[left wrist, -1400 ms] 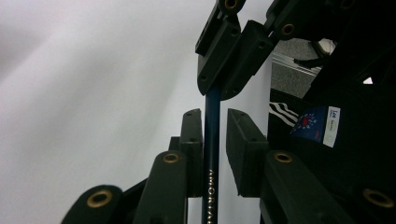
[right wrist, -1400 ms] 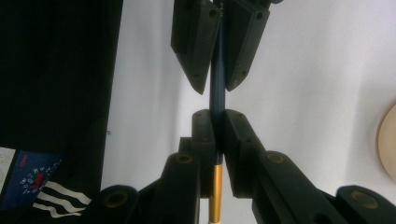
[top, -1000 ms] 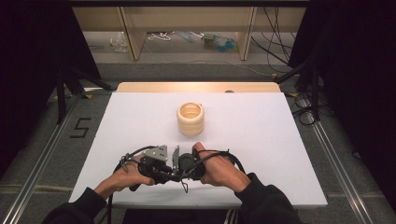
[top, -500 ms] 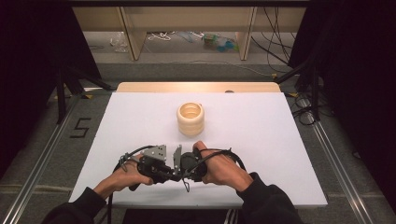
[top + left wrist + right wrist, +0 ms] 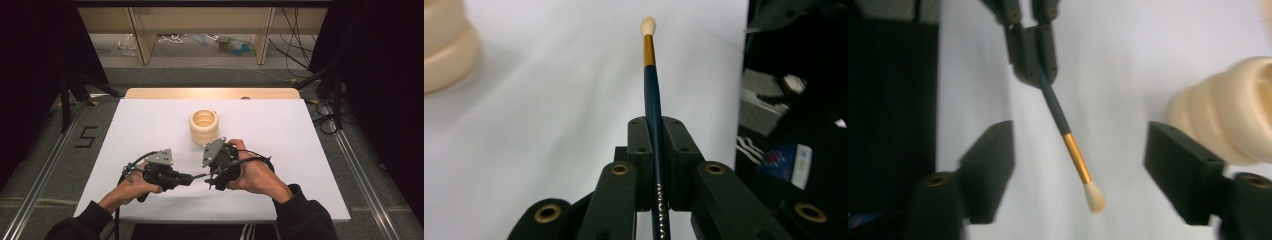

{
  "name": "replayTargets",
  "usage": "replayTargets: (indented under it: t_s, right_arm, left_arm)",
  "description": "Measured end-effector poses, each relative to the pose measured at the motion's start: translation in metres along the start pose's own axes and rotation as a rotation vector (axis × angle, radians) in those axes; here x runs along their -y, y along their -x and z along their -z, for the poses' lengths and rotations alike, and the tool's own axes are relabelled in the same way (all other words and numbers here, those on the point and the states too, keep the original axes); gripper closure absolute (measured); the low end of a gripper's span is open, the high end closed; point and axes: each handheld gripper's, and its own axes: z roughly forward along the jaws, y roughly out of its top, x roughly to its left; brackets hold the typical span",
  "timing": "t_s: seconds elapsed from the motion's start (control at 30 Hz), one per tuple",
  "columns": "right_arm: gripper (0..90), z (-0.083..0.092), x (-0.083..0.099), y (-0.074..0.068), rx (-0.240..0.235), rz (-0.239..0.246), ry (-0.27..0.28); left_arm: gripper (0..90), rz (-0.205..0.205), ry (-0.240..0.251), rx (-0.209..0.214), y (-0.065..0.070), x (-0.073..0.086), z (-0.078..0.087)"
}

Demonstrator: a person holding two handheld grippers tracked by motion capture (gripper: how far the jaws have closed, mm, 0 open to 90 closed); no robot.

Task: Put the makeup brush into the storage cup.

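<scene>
Blue brush (image 5: 653, 100) clamped in left fingers (image 5: 674, 150); right fingers (image 5: 1178, 165) wide.

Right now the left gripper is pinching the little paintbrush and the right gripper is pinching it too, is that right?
Not quite. The left gripper is shut on the paintbrush, but the right gripper is open: its jaws have just been opening and stand wide on either side of the brush, touching nothing. The right gripper view shows it.
</scene>
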Motion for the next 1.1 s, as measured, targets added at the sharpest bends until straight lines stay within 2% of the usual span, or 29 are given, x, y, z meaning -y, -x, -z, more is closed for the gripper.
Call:
replayTargets:
  t_s: [0.07,0.1,0.13,0.2,0.23,0.3,0.37,0.43,0.5,0.6,0.73,0.8,0.83,0.87,0.9,0.93,0.97,1.0,1.07,1.1]
  right_arm:
    - [24.8,0.003,0.006,0.003,0.012,-0.054,0.04]
    - [24.3,0.005,0.01,0.005,0.018,-0.088,0.069]
    - [22.3,0.005,0.012,0.006,0.025,-0.119,0.087]
    - [22.2,0.006,0.017,0.008,0.038,-0.19,0.127]
    - [21.2,0.007,0.02,0.01,0.046,-0.213,0.144]
    - [20.6,0.009,0.024,0.013,0.06,-0.27,0.18]
    - [18.7,0.01,0.028,0.017,0.066,-0.317,0.222]
    - [17.7,0.01,0.03,0.018,0.064,-0.355,0.242]
    - [16.6,0.01,0.033,0.02,0.061,-0.4,0.263]
    - [16.5,0.008,0.035,0.022,0.062,-0.434,0.291]
    - [16.3,0.008,0.038,0.023,0.034,-0.483,0.339]
    - [16.2,0.006,0.04,0.024,0.042,-0.503,0.355]
    - [16.3,0.006,0.04,0.024,0.034,-0.507,0.35]
    - [16.4,0.004,0.041,0.024,0.029,-0.516,0.359]
    - [16.3,0.003,0.041,0.024,0.023,-0.527,0.37]
    - [16.3,0.002,0.041,0.024,0.021,-0.535,0.377]
    - [16.3,0.001,0.042,0.024,0.016,-0.54,0.383]
    - [16.2,0.0,0.042,0.024,0.012,-0.548,0.39]
    - [16.2,-0.002,0.042,0.024,-0.001,-0.558,0.411]
    - [16.2,-0.004,0.042,0.024,-0.006,-0.568,0.43]
  left_arm:
    - [83.3,0.018,0.035,-0.04,-0.001,0.0,0.002]
    - [83.2,0.017,0.043,-0.036,-0.003,0.0,0.003]
    - [83.2,0.031,0.062,-0.06,-0.003,0.0,0.005]
    - [83.2,0.032,0.098,-0.071,-0.005,0.0,0.007]
    - [83.2,0.053,0.112,-0.092,-0.004,0.0,0.009]
    - [83.2,0.067,0.147,-0.108,-0.005,-0.001,0.011]
    - [83.2,0.068,0.177,-0.125,-0.005,-0.001,0.014]
    - [83.2,0.08,0.214,-0.143,-0.004,-0.001,0.016]
    - [83.2,0.065,0.24,-0.149,-0.004,-0.001,0.017]
    - [83.2,0.075,0.28,-0.176,-0.002,0.0,0.02]
    - [83.2,0.074,0.325,-0.197,-0.001,0.002,0.023]
    - [83.2,0.066,0.338,-0.199,0.0,0.001,0.024]
    - [83.2,0.086,0.344,-0.206,0.001,0.002,0.024]
    - [83.2,0.072,0.347,-0.202,0.001,0.002,0.024]
    - [83.2,0.085,0.359,-0.198,0.002,0.002,0.024]
    - [83.2,0.073,0.358,-0.205,0.002,0.001,0.025]
    - [83.2,0.087,0.367,-0.212,0.003,0.002,0.025]
    - [83.2,0.073,0.376,-0.21,0.003,0.002,0.025]
    - [83.2,0.092,0.392,-0.222,0.004,0.003,0.025]
    - [83.2,0.078,0.394,-0.226,0.004,0.003,0.025]
